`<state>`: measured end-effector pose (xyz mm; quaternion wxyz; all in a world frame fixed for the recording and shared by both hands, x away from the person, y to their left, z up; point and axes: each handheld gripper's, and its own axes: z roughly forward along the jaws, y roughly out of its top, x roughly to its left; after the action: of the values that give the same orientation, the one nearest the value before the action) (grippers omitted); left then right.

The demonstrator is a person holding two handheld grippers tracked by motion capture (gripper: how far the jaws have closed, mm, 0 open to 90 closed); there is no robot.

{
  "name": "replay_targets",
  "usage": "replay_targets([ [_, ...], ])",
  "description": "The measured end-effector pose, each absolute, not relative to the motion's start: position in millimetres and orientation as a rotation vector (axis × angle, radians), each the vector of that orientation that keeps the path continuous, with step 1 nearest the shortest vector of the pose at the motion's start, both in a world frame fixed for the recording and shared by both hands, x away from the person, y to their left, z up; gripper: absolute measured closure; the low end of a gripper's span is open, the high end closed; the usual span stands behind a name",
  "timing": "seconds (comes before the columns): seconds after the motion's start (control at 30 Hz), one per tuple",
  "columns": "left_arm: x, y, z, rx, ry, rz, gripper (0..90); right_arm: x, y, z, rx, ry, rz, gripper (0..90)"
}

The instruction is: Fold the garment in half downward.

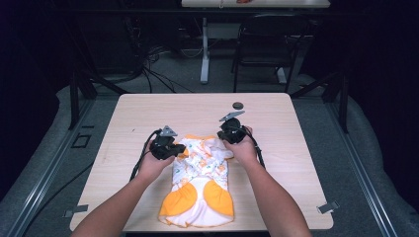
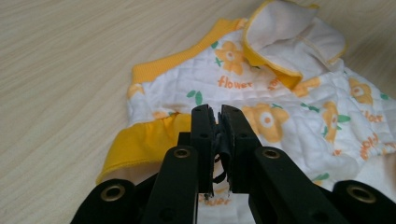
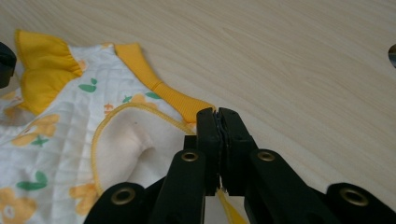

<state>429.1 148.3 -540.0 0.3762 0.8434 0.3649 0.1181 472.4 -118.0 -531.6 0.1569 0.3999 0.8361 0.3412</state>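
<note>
A small white quilted garment point(image 1: 200, 182) with orange flowers and yellow trim lies on the wooden table point(image 1: 148, 108), its yellow-patched lower end toward the person. My left gripper point(image 1: 170, 148) is at its upper left by the yellow ruffled sleeve. In the left gripper view its jaws point(image 2: 215, 112) stand almost together over the garment point(image 2: 280, 107), with a bit of white cloth pinched low between them. My right gripper point(image 1: 227, 137) is at the upper right. Its jaws point(image 3: 217, 114) are pressed together on the garment's point(image 3: 60, 140) yellow-edged, folded-in part beside the yellow collar band.
A small black disc point(image 1: 237, 105) lies on the table just beyond the right gripper, also at the edge of the right gripper view as the disc point(image 3: 392, 55). Bare tabletop surrounds the garment. A chair point(image 1: 267, 44) and a table leg point(image 1: 204, 54) stand past the far edge.
</note>
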Motion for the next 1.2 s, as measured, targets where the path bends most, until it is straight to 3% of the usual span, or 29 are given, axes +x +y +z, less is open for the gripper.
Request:
replay_targets([
  [0.77, 444, 147, -557, 2.164, 0.994, 0.281, 82.4, 458, -105, -563, 1.092, 2.580, 0.902, 84.8],
  [1.2, 468, 151, -560, 2.120, 1.078, 0.335, 73.0, 458, -102, -554, 1.103, 2.478, 0.901, 82.6],
])
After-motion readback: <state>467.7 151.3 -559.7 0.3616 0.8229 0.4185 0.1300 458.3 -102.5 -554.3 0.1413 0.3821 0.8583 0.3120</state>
